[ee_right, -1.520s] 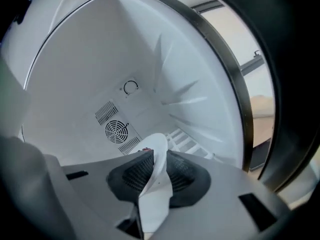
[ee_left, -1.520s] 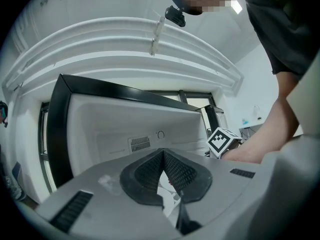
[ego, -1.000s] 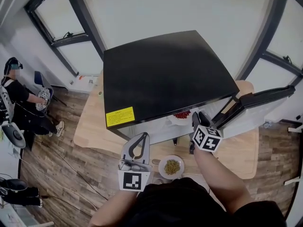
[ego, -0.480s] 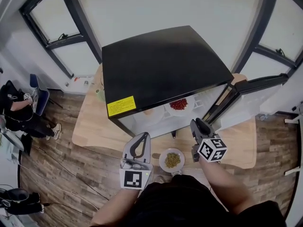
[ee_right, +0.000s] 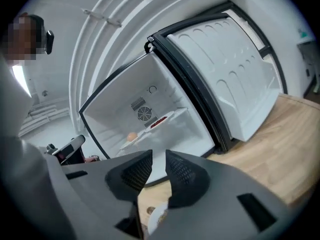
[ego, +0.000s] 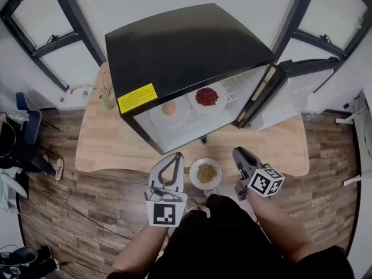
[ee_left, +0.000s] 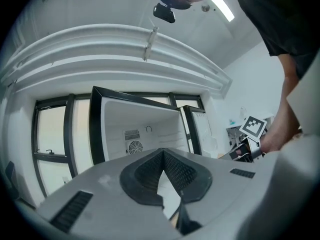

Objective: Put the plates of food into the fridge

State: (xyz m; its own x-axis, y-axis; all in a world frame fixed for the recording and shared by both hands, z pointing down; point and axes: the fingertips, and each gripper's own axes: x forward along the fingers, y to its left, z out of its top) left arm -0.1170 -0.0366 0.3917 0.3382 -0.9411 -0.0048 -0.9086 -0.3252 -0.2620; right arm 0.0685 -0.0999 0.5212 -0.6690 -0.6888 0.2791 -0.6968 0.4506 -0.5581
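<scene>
Fridge (ego: 186, 45): stands straight ahead of both tools, its cavity open toward them.
Fridge door (ego: 290, 92): swung wide, ahead of the right tool and to its outer side; it leaves a free path in.
Desk (ego: 116, 150): wooden, carries the fridge and runs under both tool tips.
Shelf (ee_right: 167, 118): inside the fridge, well beyond the tools; it already bears the plate with an orange item (ego: 169, 110) and the plate of red food (ego: 207, 96), side by side.
Left tool (ego: 177, 156): clenched tip to tip on nothing, just to the left of the last plate.
Right tool (ego: 237, 151): released, its jaws partly apart with nothing between them, angled slightly down just to the right of that plate.
Plate of green food (ego: 206, 173): still on the desk, between the two tools and apart from both; its white rim shows just under the right tool's jaws.
Step in hand: likely picking up this last plate.
Doing it well: bring the released right tool down to the near rim, pinch the rim squarely, lift level so nothing spills, then aim for the free shelf space.
</scene>
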